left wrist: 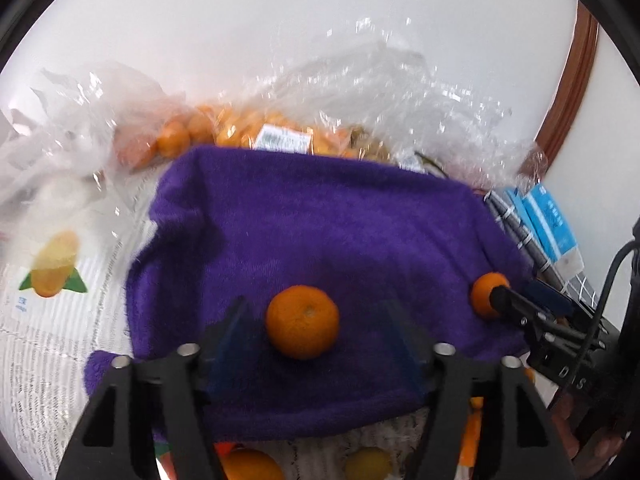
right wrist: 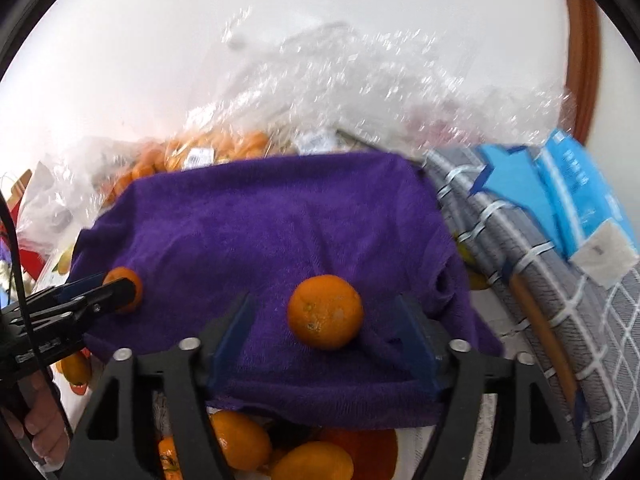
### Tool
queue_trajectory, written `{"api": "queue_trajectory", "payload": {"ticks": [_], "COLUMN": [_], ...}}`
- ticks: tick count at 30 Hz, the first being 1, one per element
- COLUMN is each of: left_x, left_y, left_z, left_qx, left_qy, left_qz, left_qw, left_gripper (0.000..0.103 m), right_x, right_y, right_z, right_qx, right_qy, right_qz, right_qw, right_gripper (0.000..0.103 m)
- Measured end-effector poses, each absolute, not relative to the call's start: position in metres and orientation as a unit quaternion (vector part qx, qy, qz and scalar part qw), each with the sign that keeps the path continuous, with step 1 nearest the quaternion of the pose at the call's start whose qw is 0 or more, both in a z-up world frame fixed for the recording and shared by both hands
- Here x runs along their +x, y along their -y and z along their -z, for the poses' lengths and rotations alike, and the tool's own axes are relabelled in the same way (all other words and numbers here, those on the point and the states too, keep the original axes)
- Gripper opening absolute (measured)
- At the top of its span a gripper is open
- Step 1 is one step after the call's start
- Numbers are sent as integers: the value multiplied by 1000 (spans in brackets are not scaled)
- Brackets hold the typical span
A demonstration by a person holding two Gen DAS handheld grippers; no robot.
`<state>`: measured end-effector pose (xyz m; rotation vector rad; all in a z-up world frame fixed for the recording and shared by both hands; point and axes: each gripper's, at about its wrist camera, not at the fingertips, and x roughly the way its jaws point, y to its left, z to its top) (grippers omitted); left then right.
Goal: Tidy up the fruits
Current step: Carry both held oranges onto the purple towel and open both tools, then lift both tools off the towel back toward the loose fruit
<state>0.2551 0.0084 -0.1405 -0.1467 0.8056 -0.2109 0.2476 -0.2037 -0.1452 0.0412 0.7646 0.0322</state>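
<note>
A purple towel (left wrist: 312, 216) lies spread on the table; it also shows in the right wrist view (right wrist: 272, 216). Two oranges rest on it. My left gripper (left wrist: 316, 328) is open, its jaws on either side of one orange (left wrist: 302, 322), not touching it. My right gripper (right wrist: 326, 316) is open around the other orange (right wrist: 325, 311). In the left wrist view the right gripper's fingertip (left wrist: 504, 298) sits beside its orange (left wrist: 486, 292). In the right wrist view the left gripper's fingertip (right wrist: 120, 288) sits beside the left orange (right wrist: 126, 282).
Clear plastic bags of small oranges (left wrist: 224, 128) lie behind the towel. Printed paper (left wrist: 48, 320) covers the table at left. More oranges (right wrist: 304, 460) lie below the towel's near edge. A grey checked cloth (right wrist: 560, 280) and a blue tissue pack (right wrist: 576, 200) are at right.
</note>
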Motion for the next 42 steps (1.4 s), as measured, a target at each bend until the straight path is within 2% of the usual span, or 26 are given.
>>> {"api": "queue_trajectory", "payload": {"ticks": [10,14,22,27,33,37,42], "left_x": [225,205,164,148,132,127,126], "left_y": [-12,-16,-43,-61,-70,-74,-74], "left_z": [108,109,129,148,161,161,160], "left_qx": [-70,-60,-50,-78,-110,-124,-132], "left_qy": [-356,-371,-393,-406,-396,-381,-373], "left_qz": [97,111,92,88,100,120,127], "left_qw": [927,920,913,906,906,908,910], "left_gripper": [67,67,67,67,67,66,66], "right_x": [215,193,160,150,145,151,165], "right_y": [201,207,218,218,209,208,210], "right_z": [116,115,129,140,150,154,155], "right_qx": [29,23,25,28,17,19,33], "right_qy": [-351,-346,-384,-397,-398,-403,-405], "right_qz": [-23,-12,-11,-23,-31,-35,-41], "right_qw": [936,938,923,917,917,914,913], "right_gripper": [80,80,80,66,63,54,54]}}
